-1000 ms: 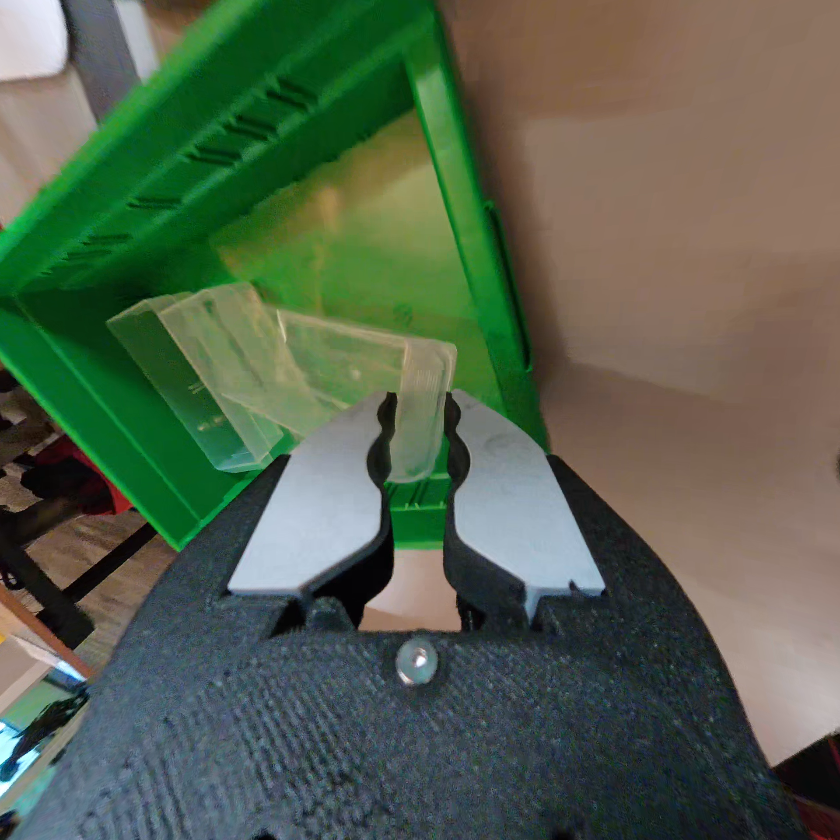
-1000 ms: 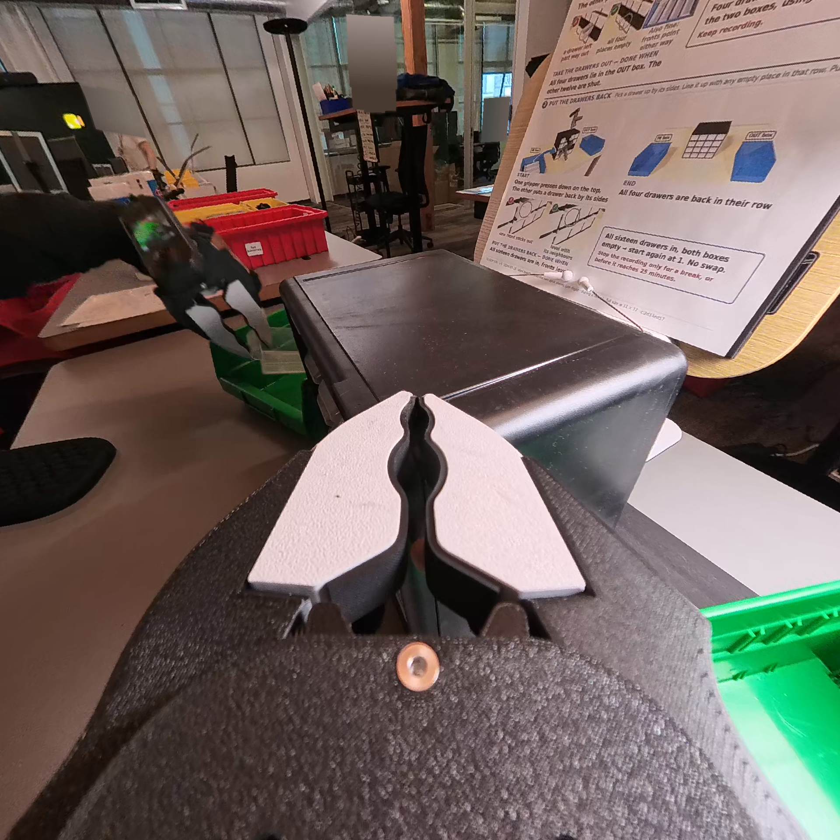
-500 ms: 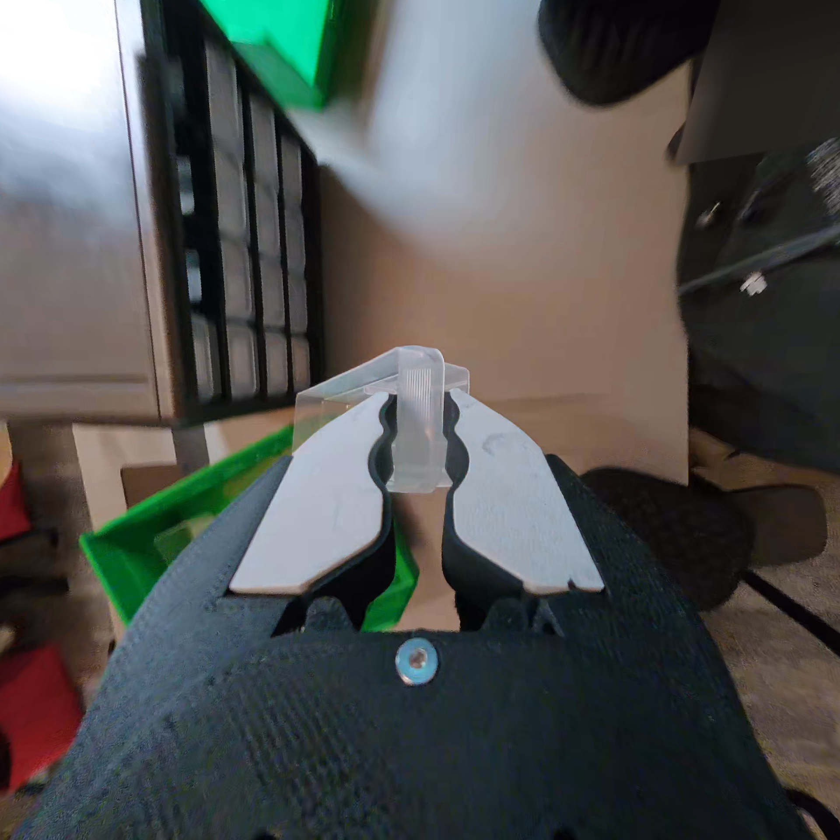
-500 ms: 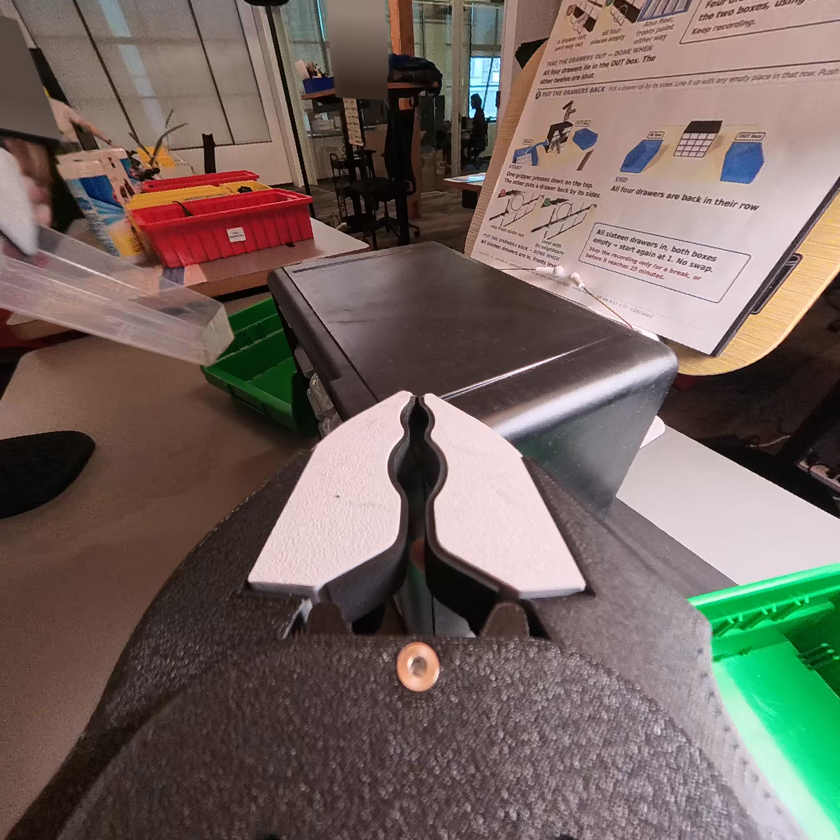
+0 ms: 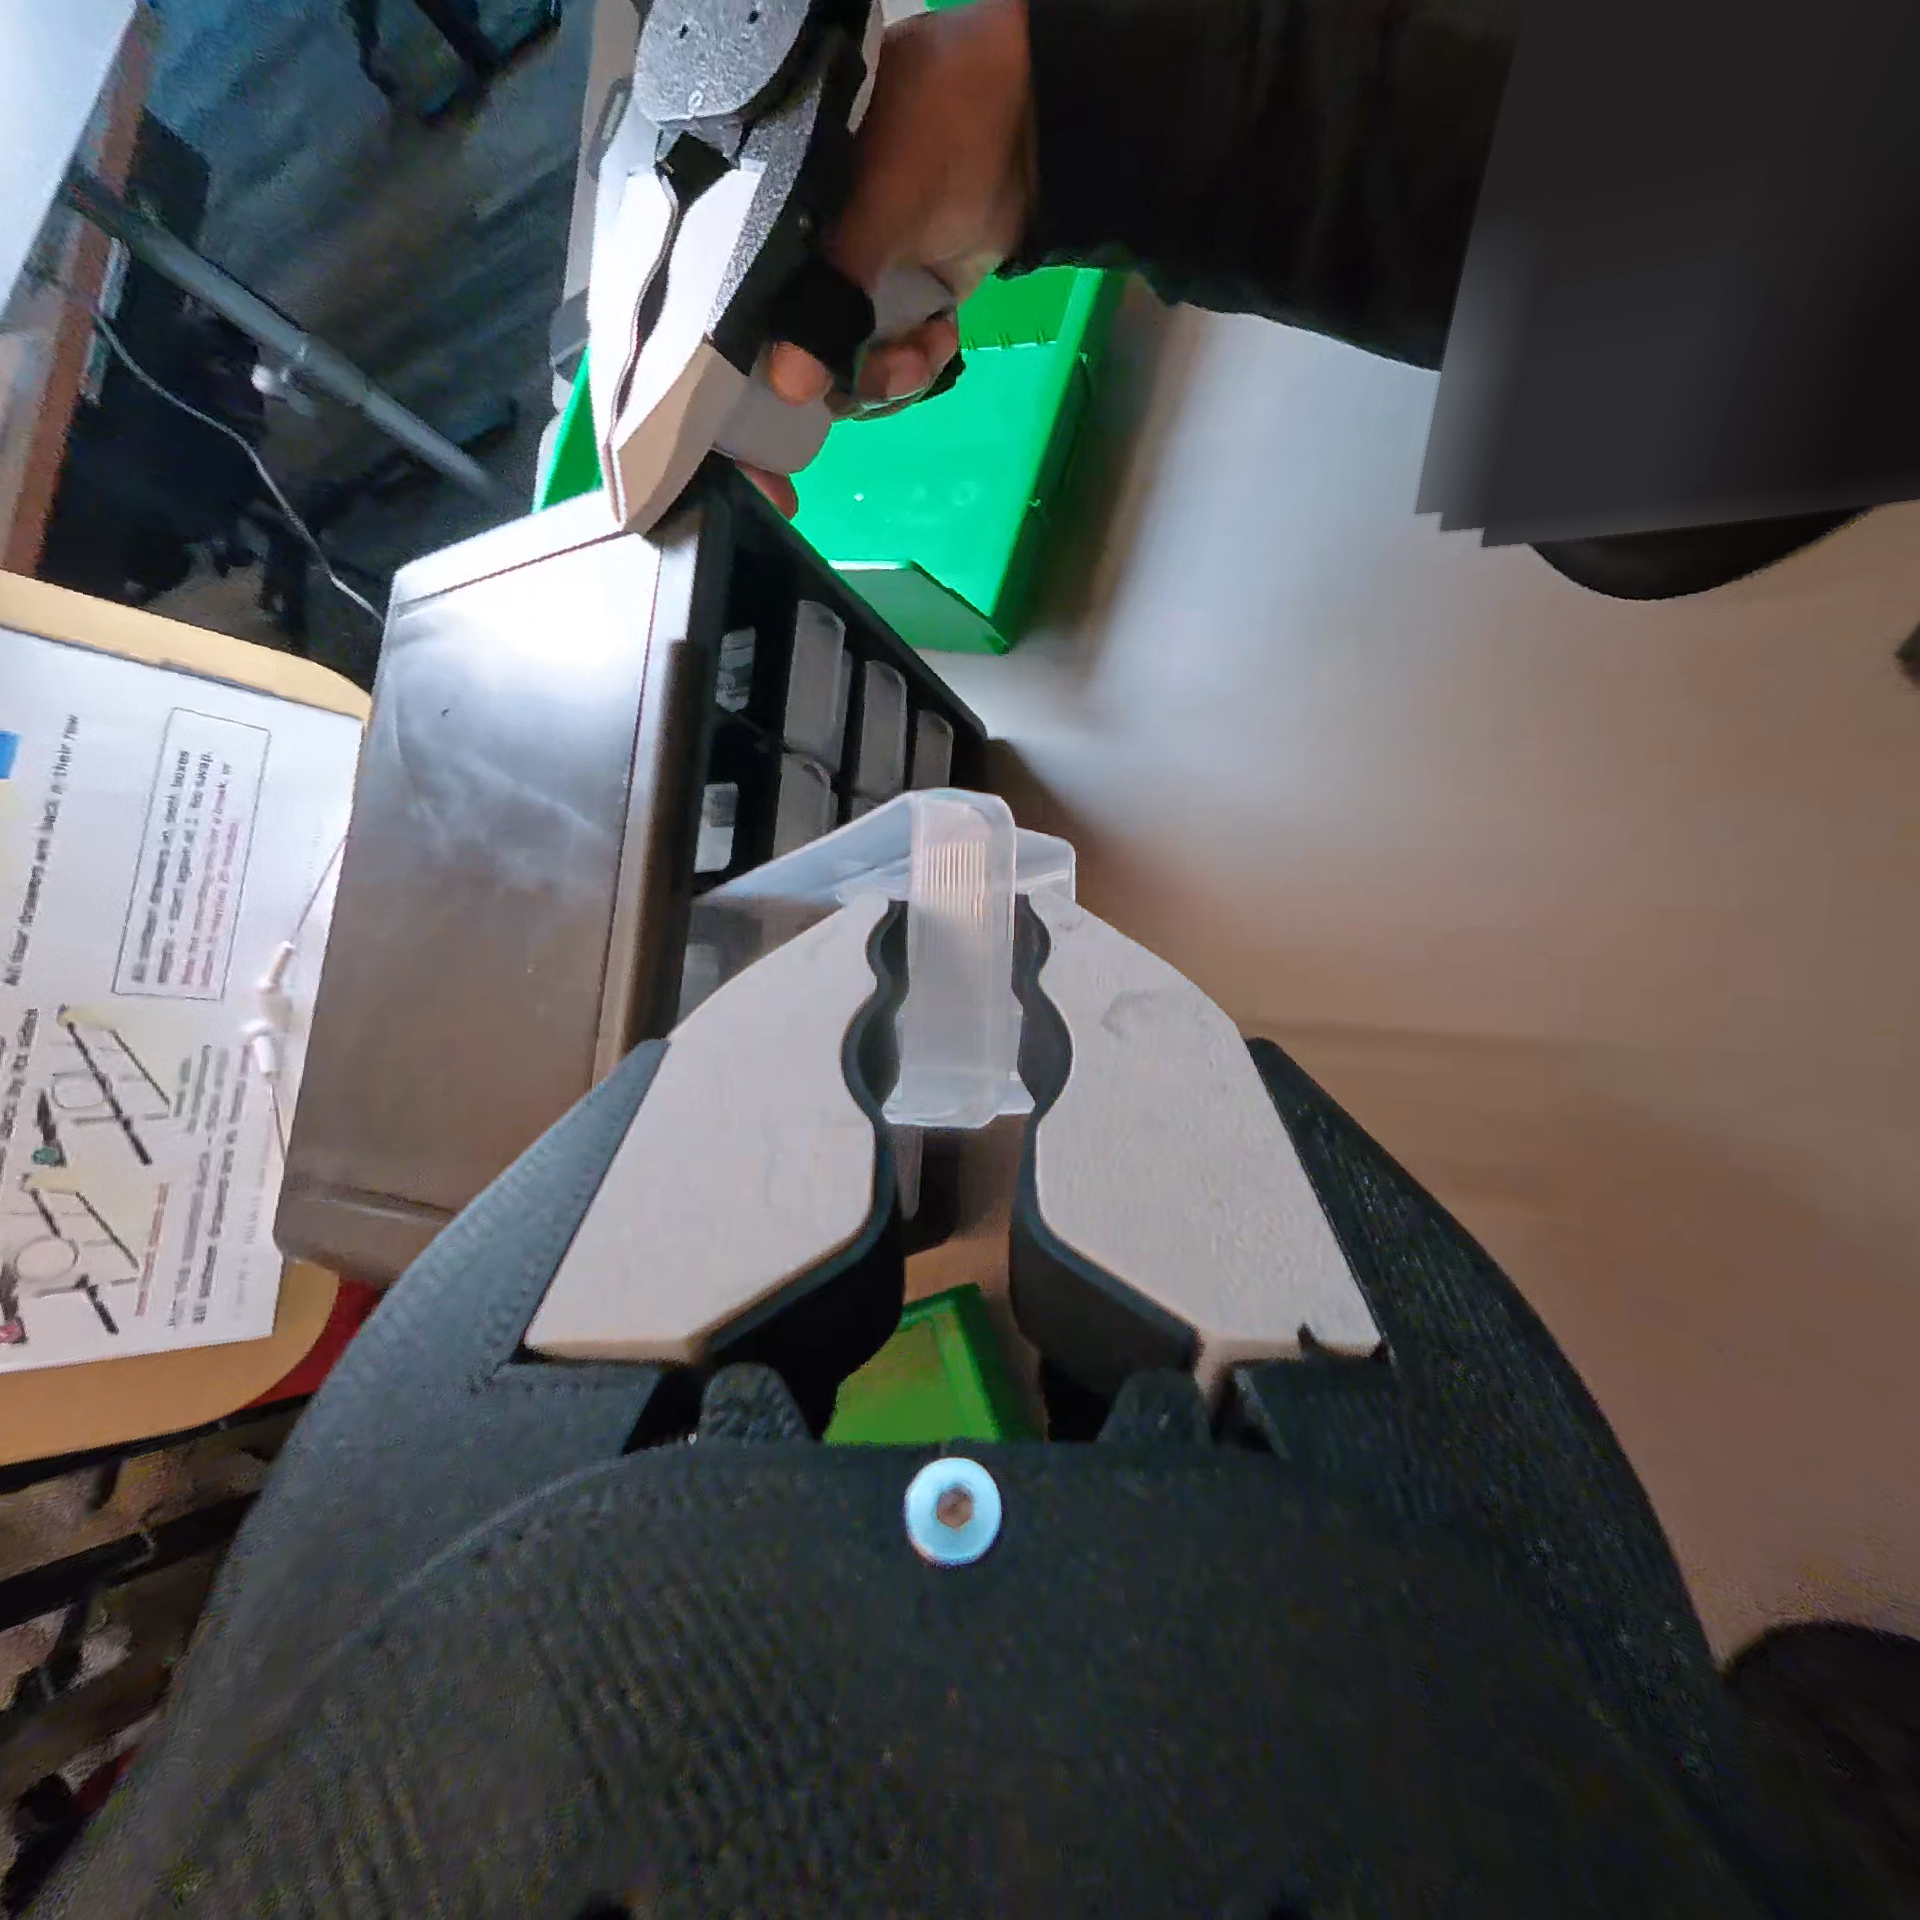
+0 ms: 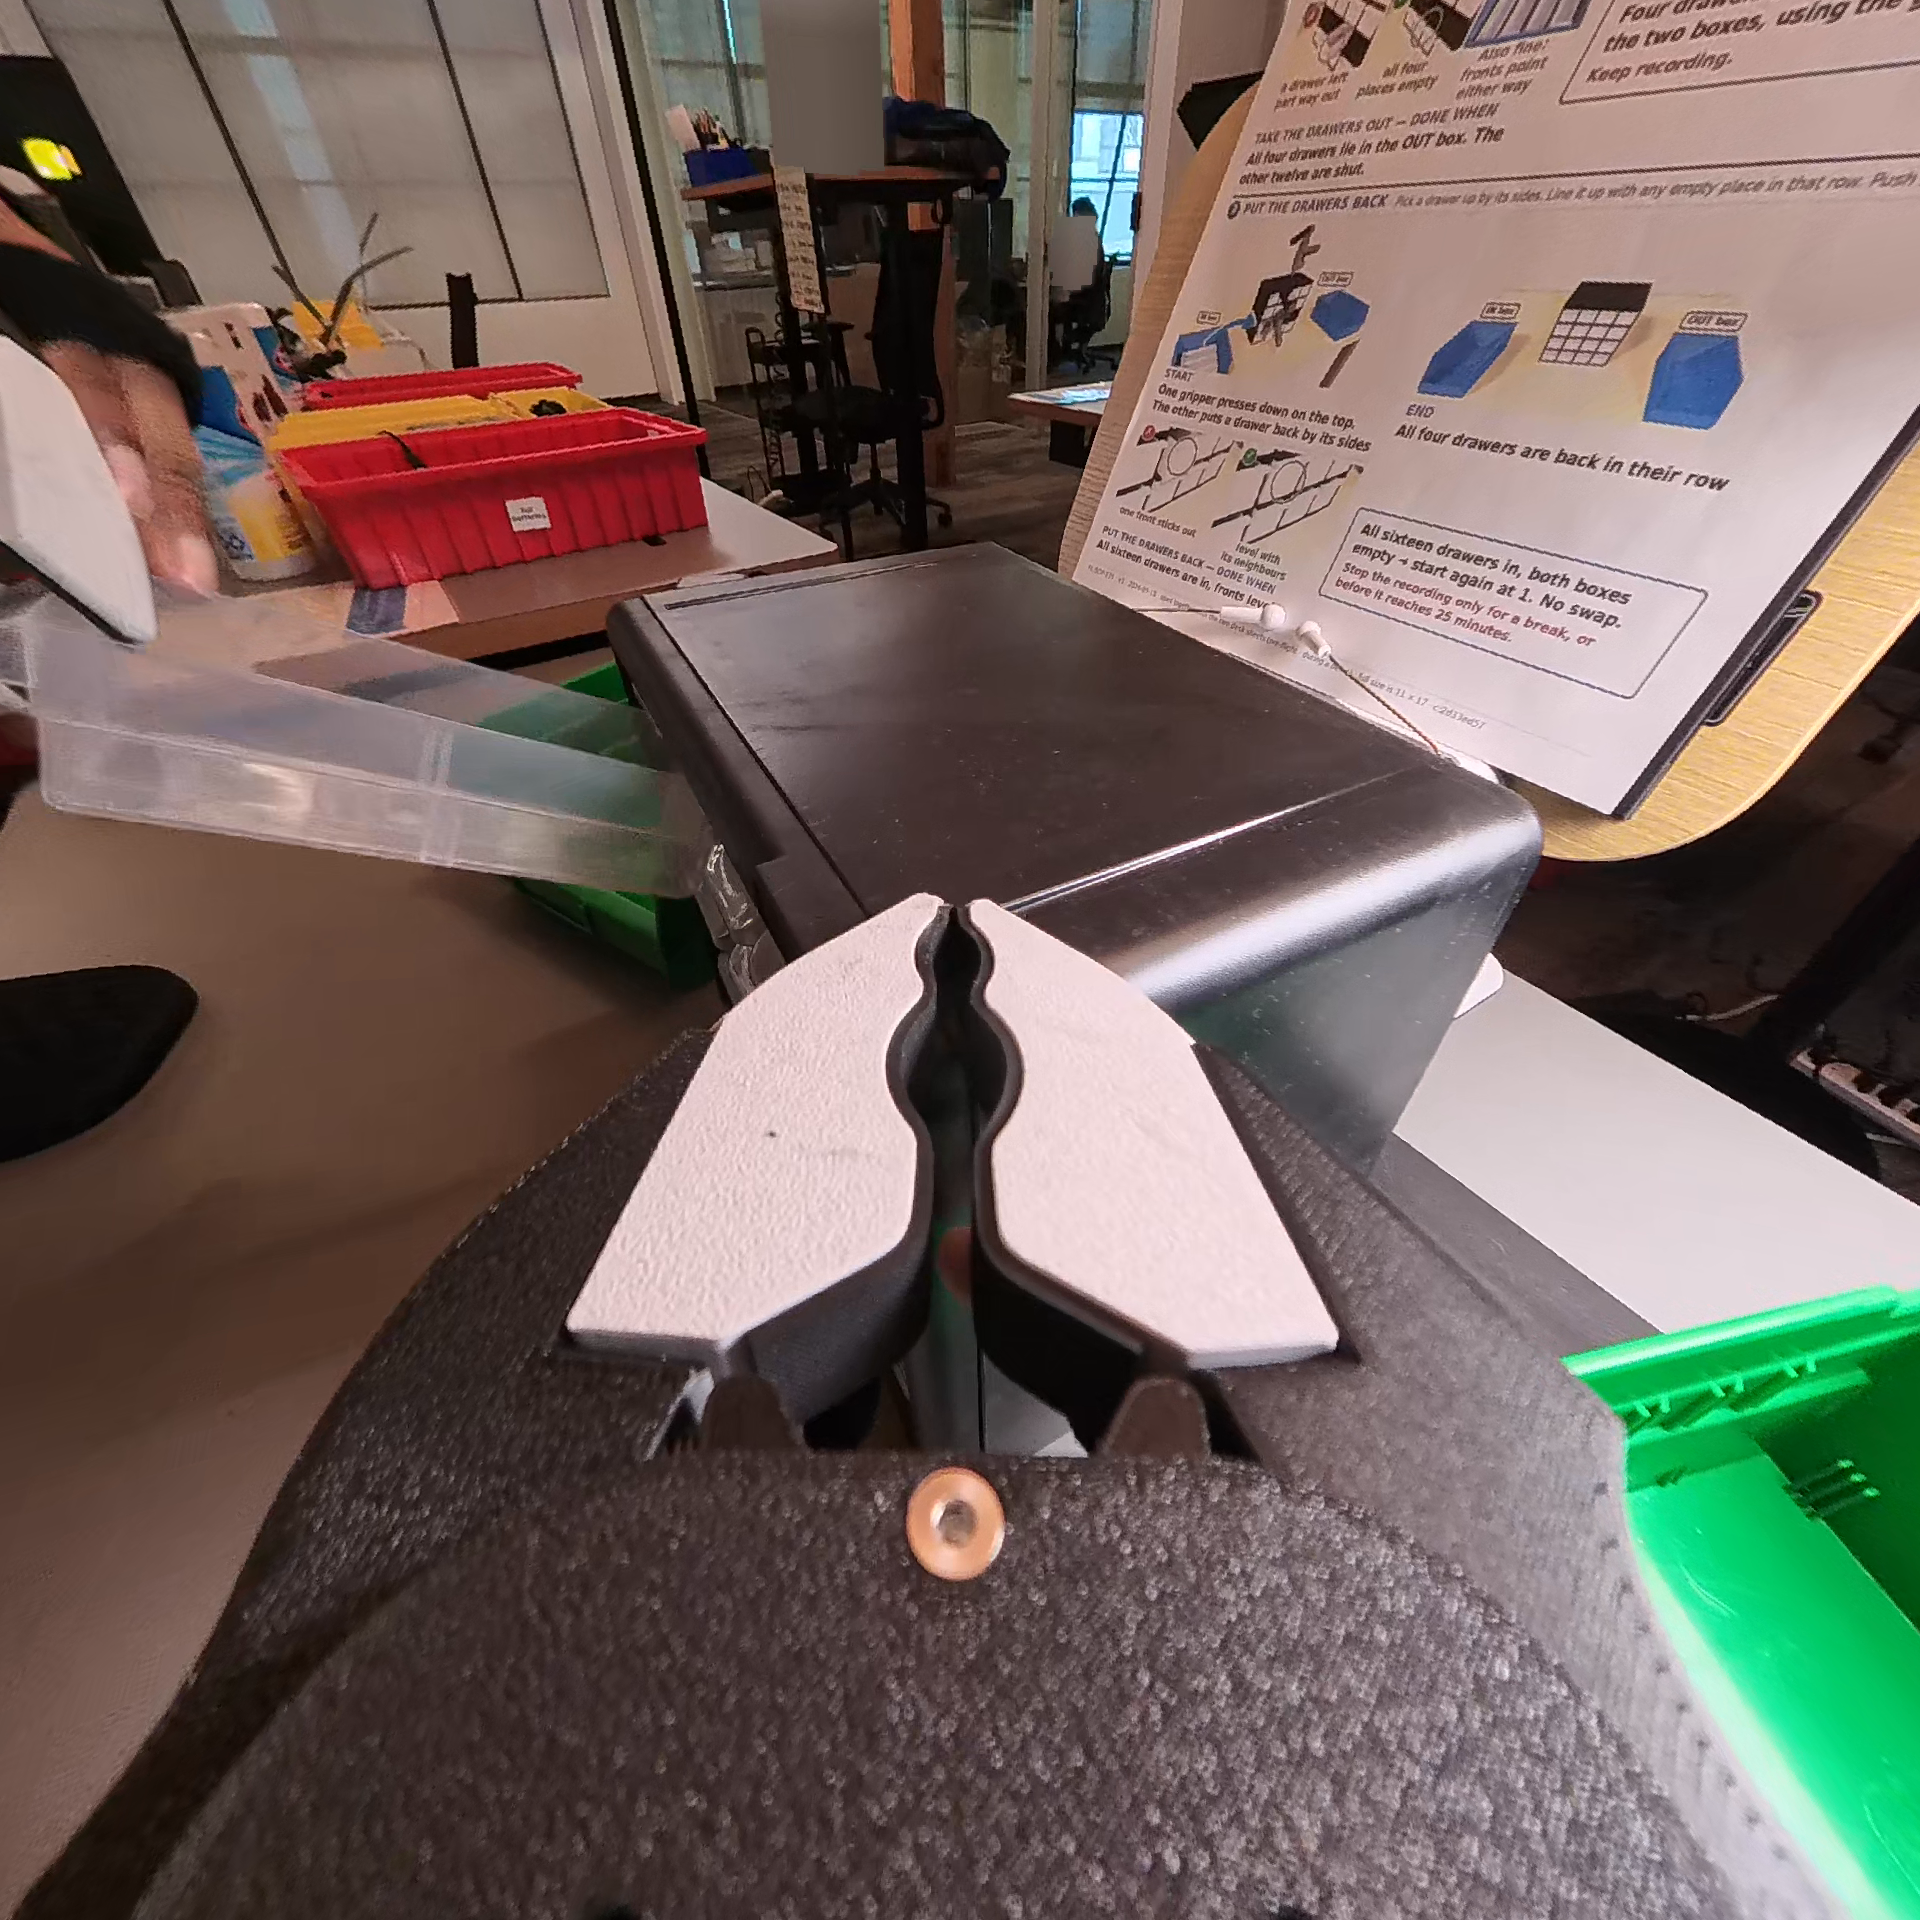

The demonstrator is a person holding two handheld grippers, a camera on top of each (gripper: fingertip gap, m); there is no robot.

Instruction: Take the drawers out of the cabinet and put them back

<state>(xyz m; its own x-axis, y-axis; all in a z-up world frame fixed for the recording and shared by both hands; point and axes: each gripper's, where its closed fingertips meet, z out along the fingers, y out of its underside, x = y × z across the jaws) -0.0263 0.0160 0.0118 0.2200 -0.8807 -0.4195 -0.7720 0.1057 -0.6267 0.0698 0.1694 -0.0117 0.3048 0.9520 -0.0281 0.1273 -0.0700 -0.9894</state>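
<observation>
While the clear plastic drawer [image 5: 961, 940] is pinched by its front tab between the pale fingers of the left hand-held gripper [image 5: 956, 997], its far end reaches the open face of the black cabinet [image 6: 997, 748], where the right wrist view shows the drawer [image 6: 343, 764] slanting down toward the top row with its tip at the cabinet's front edge, not yet seated. By my reading this is the putting-back half of the task, with this drawer at the line-up step and the push home left to do. Most slots in the cabinet front [image 5: 831, 727] hold drawers, though a couple of dark gaps in the nearest row suggest more remain out; I cannot count them. The right hand-held gripper [image 6: 961, 935] is clenched on nothing, its tips resting at the cabinet's top front corner, apparently steadying it. Green bins sit on the bench [image 5: 1455, 831] on either side of the cabinet: one [image 5: 956, 499] beyond it looks empty, another [image 6: 1787, 1507] is only partly seen. An instruction board [image 6: 1558, 364] leans behind.
</observation>
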